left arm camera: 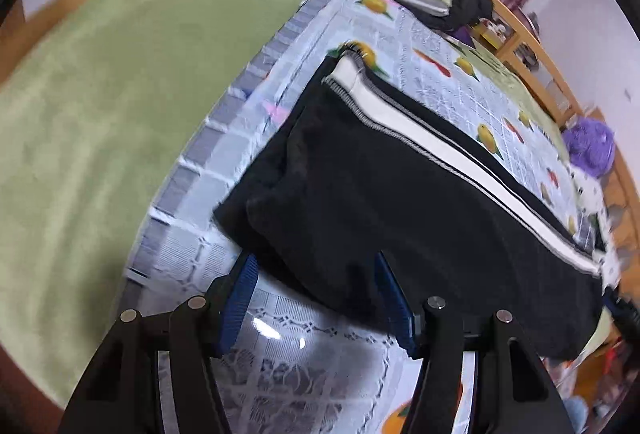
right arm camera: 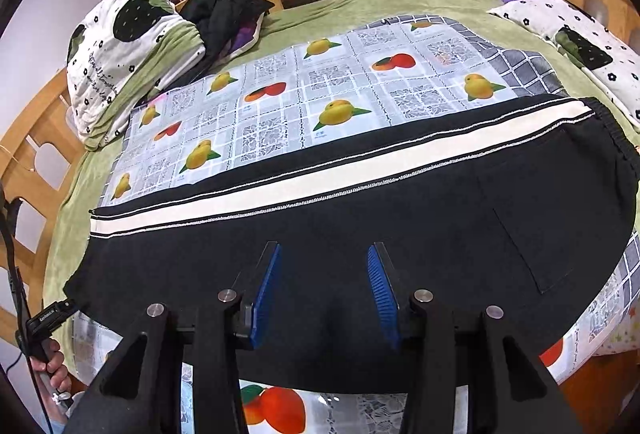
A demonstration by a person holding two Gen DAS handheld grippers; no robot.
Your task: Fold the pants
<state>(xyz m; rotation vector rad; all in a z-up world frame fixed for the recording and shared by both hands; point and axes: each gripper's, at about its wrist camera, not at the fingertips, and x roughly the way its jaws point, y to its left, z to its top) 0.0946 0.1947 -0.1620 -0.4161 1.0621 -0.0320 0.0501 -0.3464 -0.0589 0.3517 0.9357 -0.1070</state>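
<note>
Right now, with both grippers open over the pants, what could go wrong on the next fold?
1. The pants lie on a glossy cloth; they may slide instead of folding.
2. The left gripper straddles only the leg end, with one finger over the fabric and one off it, so a grab may catch a single layer.
3. The near edge overhangs the cloth's front; pulling toward you could drag the pants off the bed.

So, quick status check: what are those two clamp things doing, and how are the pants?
Left gripper open, empty. Right gripper open, empty. Black pants lie flat, folded lengthwise. Nothing in the way.
</note>
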